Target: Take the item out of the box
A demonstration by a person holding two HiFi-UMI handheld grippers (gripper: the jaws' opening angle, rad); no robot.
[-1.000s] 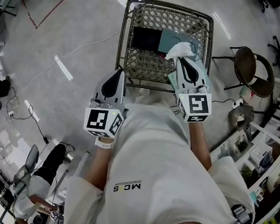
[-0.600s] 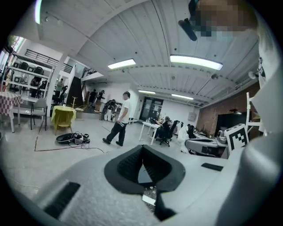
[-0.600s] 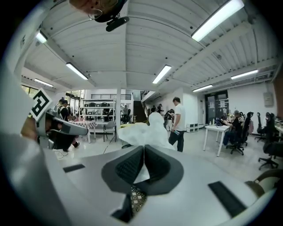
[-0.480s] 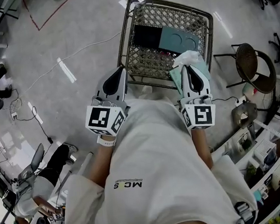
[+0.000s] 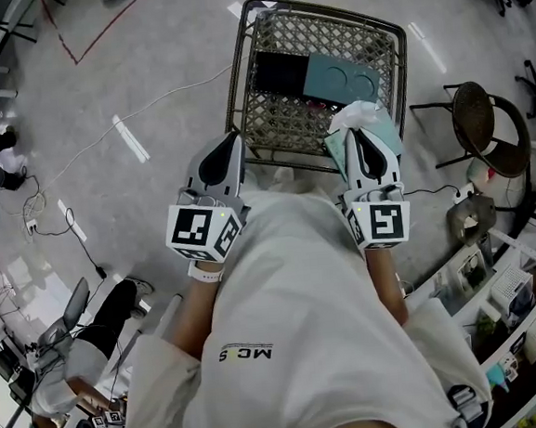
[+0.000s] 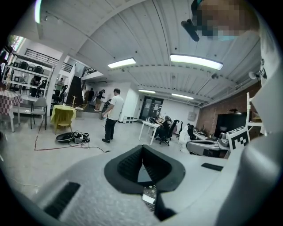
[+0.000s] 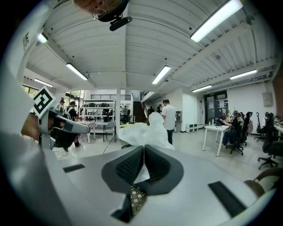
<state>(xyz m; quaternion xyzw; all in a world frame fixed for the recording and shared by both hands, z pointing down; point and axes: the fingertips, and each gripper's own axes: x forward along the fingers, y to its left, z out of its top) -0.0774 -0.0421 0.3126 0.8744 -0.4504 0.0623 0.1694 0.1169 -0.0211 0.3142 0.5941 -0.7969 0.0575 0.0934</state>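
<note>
- One white, crumpled, soft-looking item point(image 5: 357, 115) is the thing to follow: it sticks out past the right gripper point(image 5: 361, 131), at about 1 o'clock from where the person stands, above the near right corner of the wire basket point(image 5: 322, 28).
- Both of that gripper's pads are pressed together on a fold of the item. The right gripper view shows white bunched between them and billowing beyond the tips.
- A teal piece point(image 5: 335, 151) shows beside the same gripper. I can't tell whether it belongs to the item.
- By the look of it, the item is already clear of the teal box point(image 5: 342, 76), which lies in the basket at 12 o'clock, touching a black box point(image 5: 279, 70) on its 9 o'clock side.
- The step in hand looks like carrying it away. The pinch should hold firm, since so limp a thing could slip free, and the trailing end should be lifted high enough not to snag the mesh.
- The left gripper point(image 5: 234, 137) hangs at 11 o'clock over the basket's near left corner, its pads closed with nothing between them. It should stay out of the way.
- A round-seated chair point(image 5: 485, 133) stands at 3 o'clock, well apart.
</note>
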